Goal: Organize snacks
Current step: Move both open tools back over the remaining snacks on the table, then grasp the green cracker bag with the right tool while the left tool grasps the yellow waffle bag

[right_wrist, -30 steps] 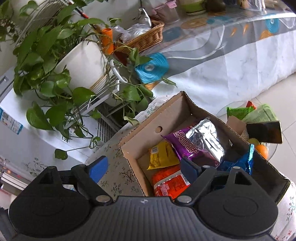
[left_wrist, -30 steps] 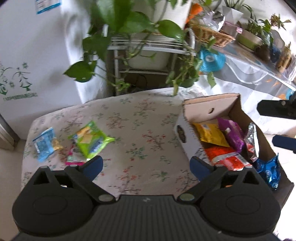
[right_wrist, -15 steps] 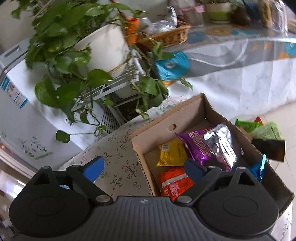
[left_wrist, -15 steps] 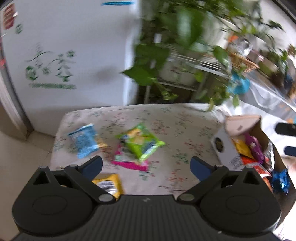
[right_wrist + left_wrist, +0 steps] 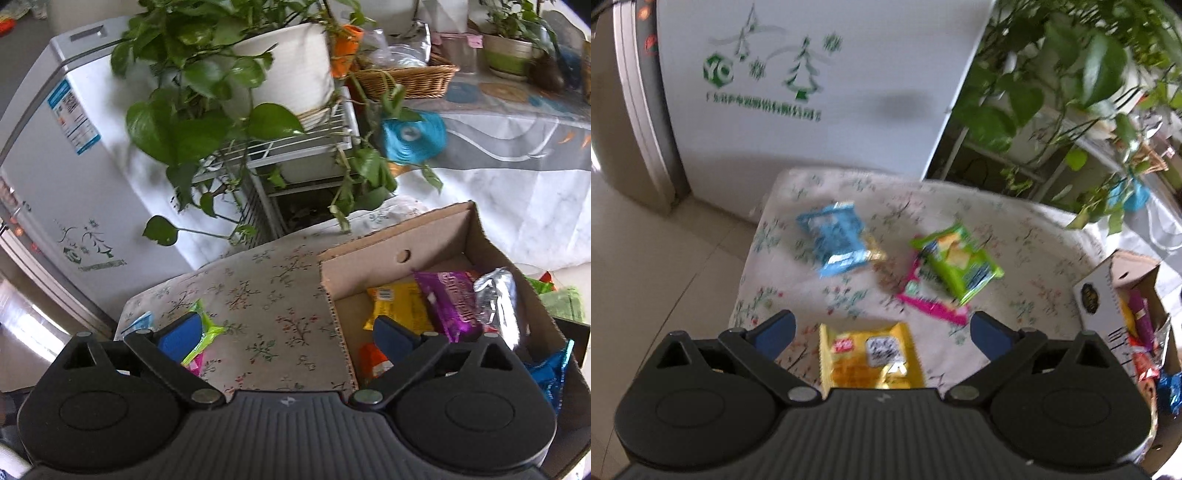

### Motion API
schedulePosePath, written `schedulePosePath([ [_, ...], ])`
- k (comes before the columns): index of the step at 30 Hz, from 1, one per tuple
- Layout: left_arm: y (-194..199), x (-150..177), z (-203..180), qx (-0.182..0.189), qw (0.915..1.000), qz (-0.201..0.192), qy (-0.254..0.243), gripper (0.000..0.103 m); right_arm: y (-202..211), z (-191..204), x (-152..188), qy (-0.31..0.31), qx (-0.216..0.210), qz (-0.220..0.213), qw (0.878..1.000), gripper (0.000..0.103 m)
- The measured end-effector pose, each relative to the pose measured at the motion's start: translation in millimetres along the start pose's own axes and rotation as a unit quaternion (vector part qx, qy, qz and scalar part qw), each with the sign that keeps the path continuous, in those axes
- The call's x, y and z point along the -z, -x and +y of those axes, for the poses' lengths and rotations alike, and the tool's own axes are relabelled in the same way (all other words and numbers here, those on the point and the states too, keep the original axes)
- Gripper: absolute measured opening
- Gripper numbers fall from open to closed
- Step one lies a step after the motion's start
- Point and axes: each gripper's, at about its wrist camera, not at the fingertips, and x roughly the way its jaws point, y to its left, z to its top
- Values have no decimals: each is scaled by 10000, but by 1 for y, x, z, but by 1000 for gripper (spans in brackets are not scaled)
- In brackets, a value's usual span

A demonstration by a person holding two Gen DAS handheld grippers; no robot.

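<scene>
A: What had changed since the earlier frames?

B: The left gripper [image 5: 882, 334] had swung away from the cardboard box [image 5: 373, 242] toward the loose packets, so the yellow packet [image 5: 868, 356], unseen a second before, lay just ahead of its fingertips. The right gripper [image 5: 288, 334] had drifted off the box's middle to straddle its near wall, and its jaws had just been opening, with nothing between them.

A: And the left jaws?

B: Wide apart and empty, holding nothing.

A: How much was sorted?

B: Several snacks already sat in the box: a yellow bag [image 5: 400, 302], a purple bag [image 5: 450, 299], a silver bag [image 5: 496, 302], an orange one and a blue one. Four stayed out on the floral cloth [image 5: 1027, 236]: the yellow packet, the blue packet [image 5: 833, 238], and the green packet [image 5: 956, 260] lying across a pink packet [image 5: 931, 304].

A: So about halfway?

B: I judged it a little past half, with the yellow packet the likeliest next pick.
</scene>
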Motion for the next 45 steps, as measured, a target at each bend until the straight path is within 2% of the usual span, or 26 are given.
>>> schedulePosePath([
  [9, -29, 9, 7, -54, 9987, 501, -53, 100, -13, 16, 7, 230, -48, 184, 9996, 102],
  [17, -49, 13, -1, -101, 9969, 759, -154, 100, -25, 27, 12, 314, -64, 301, 9990, 102],
  [21, -56, 14, -3, -150, 9966, 795, -126, 100, -33, 32, 14, 368, -91, 340, 9987, 102],
  [27, -64, 24, -11, -281, 9958, 799, -334, 101, -51, 42, 17, 494, -180, 440, 9976, 102],
  [35, -67, 32, -22, -604, 9910, 884, -801, 102, -89, 68, 26, 1055, -367, 569, 9921, 102],
  [45, -65, 37, -23, -618, 9924, 727, -782, 103, -134, 96, 20, 1881, -557, 470, 9794, 102],
])
